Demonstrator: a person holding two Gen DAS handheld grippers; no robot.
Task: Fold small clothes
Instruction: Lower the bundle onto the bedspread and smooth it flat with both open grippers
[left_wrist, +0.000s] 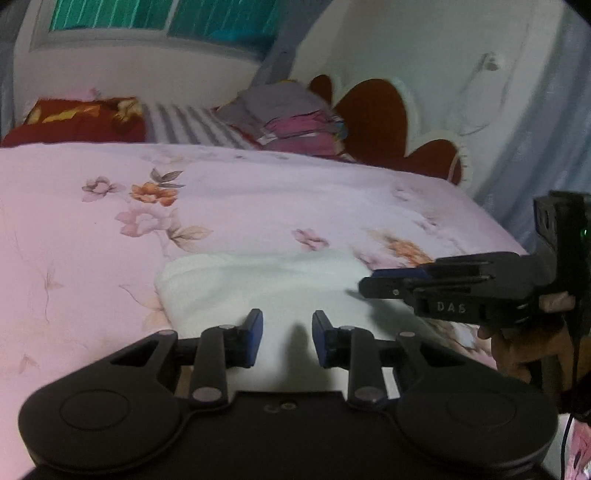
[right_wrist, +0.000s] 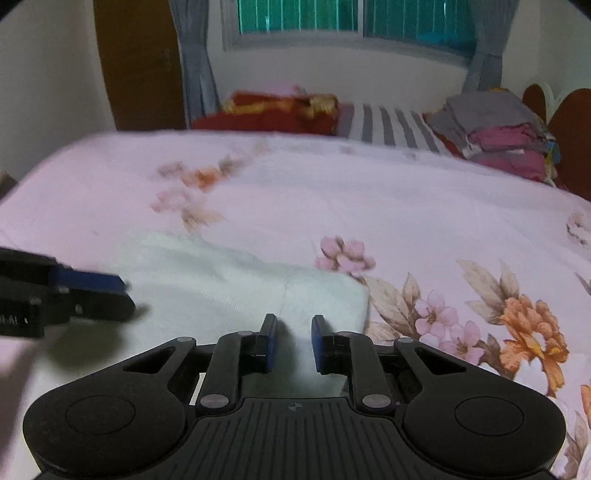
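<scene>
While folded, white cloth (left_wrist: 258, 280), beneath left claw (left_wrist: 287, 341)

Only one readable mark: embossed letters "DAS" on the black body of the right gripper (left_wrist: 373, 282), seen from the left wrist view. In the right wrist view the left gripper (right_wrist: 123, 295) carries similar raised lettering at the frame's left edge, too blurred and cropped to read. Nothing else legible.
</scene>
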